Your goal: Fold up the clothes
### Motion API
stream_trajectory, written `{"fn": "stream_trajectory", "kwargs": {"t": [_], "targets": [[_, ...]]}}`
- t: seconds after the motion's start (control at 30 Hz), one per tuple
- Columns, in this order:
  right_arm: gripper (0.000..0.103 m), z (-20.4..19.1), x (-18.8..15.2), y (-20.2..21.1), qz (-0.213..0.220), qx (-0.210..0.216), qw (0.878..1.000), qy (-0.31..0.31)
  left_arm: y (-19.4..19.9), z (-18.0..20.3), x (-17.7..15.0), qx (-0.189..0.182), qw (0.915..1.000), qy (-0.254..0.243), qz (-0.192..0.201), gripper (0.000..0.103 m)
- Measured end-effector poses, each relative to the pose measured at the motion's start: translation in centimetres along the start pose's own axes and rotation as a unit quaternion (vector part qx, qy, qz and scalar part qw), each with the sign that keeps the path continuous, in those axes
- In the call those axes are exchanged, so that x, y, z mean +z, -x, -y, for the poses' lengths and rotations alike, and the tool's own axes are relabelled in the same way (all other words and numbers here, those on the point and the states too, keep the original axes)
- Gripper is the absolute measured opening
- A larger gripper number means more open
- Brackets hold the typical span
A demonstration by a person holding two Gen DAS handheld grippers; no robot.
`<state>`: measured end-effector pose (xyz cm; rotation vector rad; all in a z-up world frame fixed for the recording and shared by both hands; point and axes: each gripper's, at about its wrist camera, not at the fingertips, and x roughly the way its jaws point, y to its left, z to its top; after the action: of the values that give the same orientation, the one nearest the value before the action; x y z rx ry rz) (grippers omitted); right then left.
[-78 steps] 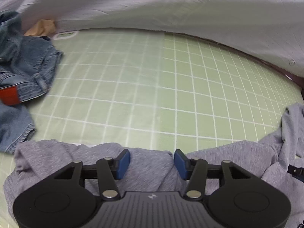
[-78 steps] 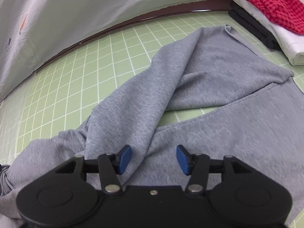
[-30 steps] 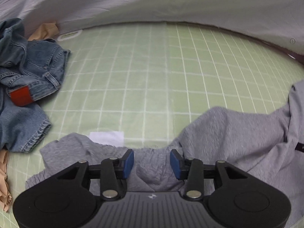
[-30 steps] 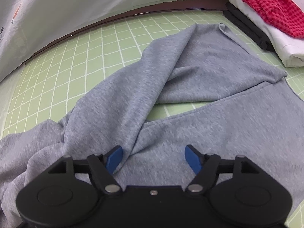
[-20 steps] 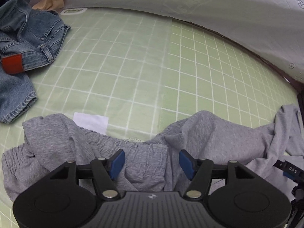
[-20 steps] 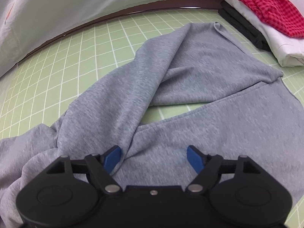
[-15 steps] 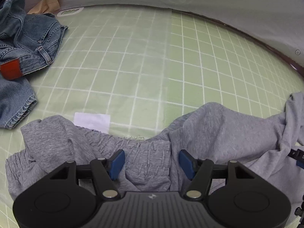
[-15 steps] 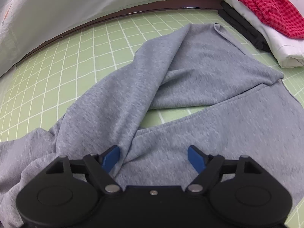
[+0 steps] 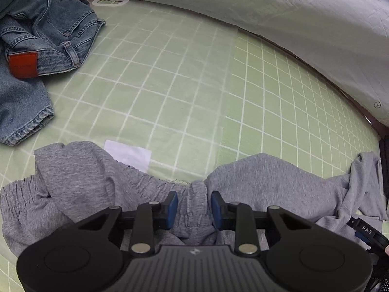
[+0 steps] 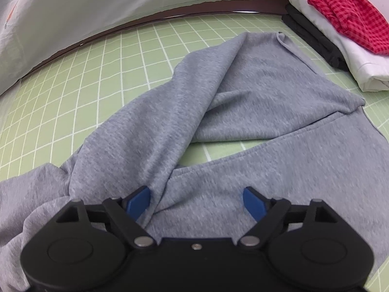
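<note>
Grey sweatpants (image 9: 267, 182) lie crumpled on the green grid mat (image 9: 170, 85). Their gathered elastic waistband (image 9: 80, 182) runs along the near edge, with a white label (image 9: 127, 154) showing beside it. My left gripper (image 9: 194, 205) is shut on a bunched fold of the waistband that fills the gap between its blue pads. In the right wrist view the sweatpants (image 10: 255, 92) spread out with one leg folded back over itself. My right gripper (image 10: 195, 199) stands wide open just above the grey cloth, its left pad (image 10: 138, 199) against a raised fold.
Blue jeans (image 9: 36, 48) with a red patch lie heaped at the far left. A stack of folded clothes (image 10: 345, 36), red checked on top, sits at the far right. A pale sheet (image 9: 267, 12) with a carrot print borders the mat's far side.
My left gripper's pads have drawn together onto the waistband fold. My right gripper opened wider about a second ago and has stayed over the same spot.
</note>
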<state>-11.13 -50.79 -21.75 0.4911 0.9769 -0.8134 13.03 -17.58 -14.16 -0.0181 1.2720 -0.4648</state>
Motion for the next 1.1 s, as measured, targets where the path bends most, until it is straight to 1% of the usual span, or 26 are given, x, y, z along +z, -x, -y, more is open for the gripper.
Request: {"fn": "stream_trajectory", "kwargs": {"t": [0.03, 0.1, 0.2, 0.27, 0.33, 0.4, 0.47, 0.53, 0.63, 0.73, 0.83, 0.87, 0.9, 0.97, 1.0, 1.03, 1.1], "targets": [[0.085, 0.0, 0.0, 0.0, 0.000, 0.000, 1.000, 0.000, 0.1, -0.3, 0.0, -0.008, 0.9999, 0.015, 0.000, 0.032], [0.085, 0.1, 0.0, 0.0, 0.000, 0.001, 1.000, 0.000, 0.1, -1.4, -0.1, -0.034, 0.9976, 0.061, -0.002, 0.032], [0.085, 0.1, 0.0, 0.0, 0.000, 0.001, 1.000, 0.000, -0.1, -2.8, -0.2, -0.063, 0.9909, 0.118, -0.004, 0.032], [0.085, 0.0, 0.0, 0.0, 0.000, 0.002, 1.000, -0.001, 0.0, -3.4, -0.2, -0.073, 0.9874, 0.140, -0.001, 0.032], [0.085, 0.0, 0.0, 0.0, 0.000, 0.002, 1.000, -0.001, 0.2, -3.6, -0.2, -0.073, 0.9863, 0.148, 0.003, 0.032], [0.085, 0.0, 0.0, 0.1, 0.000, 0.002, 1.000, -0.001, 0.2, -3.1, -0.1, -0.055, 0.9901, 0.129, 0.004, 0.030], [0.085, 0.0, 0.0, 0.1, 0.001, 0.002, 1.000, -0.001, 0.2, -2.4, -0.1, -0.034, 0.9946, 0.098, 0.004, 0.030], [0.085, 0.0, 0.0, 0.1, 0.001, 0.002, 1.000, -0.001, 0.2, -1.7, -0.2, -0.028, 0.9967, 0.077, 0.004, 0.030], [0.085, 0.1, -0.1, 0.0, 0.001, 0.002, 1.000, -0.001, 0.2, -0.6, -0.4, -0.031, 0.9980, 0.055, 0.007, 0.033], [0.085, 0.1, -0.1, 0.1, 0.002, 0.002, 1.000, -0.001, -0.3, 0.8, -0.7, 0.006, 1.0000, 0.005, 0.001, 0.034], [0.085, 0.1, -0.2, 0.2, 0.002, 0.003, 1.000, -0.001, -0.7, 2.1, -1.1, 0.043, 0.9980, -0.045, -0.005, 0.035], [0.085, 0.1, -0.2, 0.2, 0.002, 0.003, 1.000, -0.001, -0.9, 2.5, -1.1, 0.053, 0.9968, -0.059, -0.007, 0.035], [0.085, 0.1, -0.2, 0.2, 0.002, 0.003, 1.000, -0.001, -0.8, 2.3, -1.1, 0.051, 0.9972, -0.054, -0.007, 0.035], [0.085, 0.1, -0.2, 0.2, 0.003, 0.003, 1.000, -0.001, -0.7, 1.9, -1.0, 0.048, 0.9978, -0.044, -0.008, 0.029], [0.086, 0.1, -0.2, 0.2, 0.004, 0.003, 1.000, 0.000, -0.7, 1.7, -1.0, 0.046, 0.9981, -0.039, -0.009, 0.014], [0.086, 0.1, -0.2, 0.2, 0.004, 0.003, 1.000, 0.000, -0.6, 1.5, -0.9, 0.044, 0.9984, -0.034, -0.008, 0.012], [0.086, 0.0, -0.3, 0.2, 0.005, 0.003, 1.000, 0.000, 0.2, 1.1, -0.1, 0.036, 0.9991, -0.025, 0.001, 0.011]]}}
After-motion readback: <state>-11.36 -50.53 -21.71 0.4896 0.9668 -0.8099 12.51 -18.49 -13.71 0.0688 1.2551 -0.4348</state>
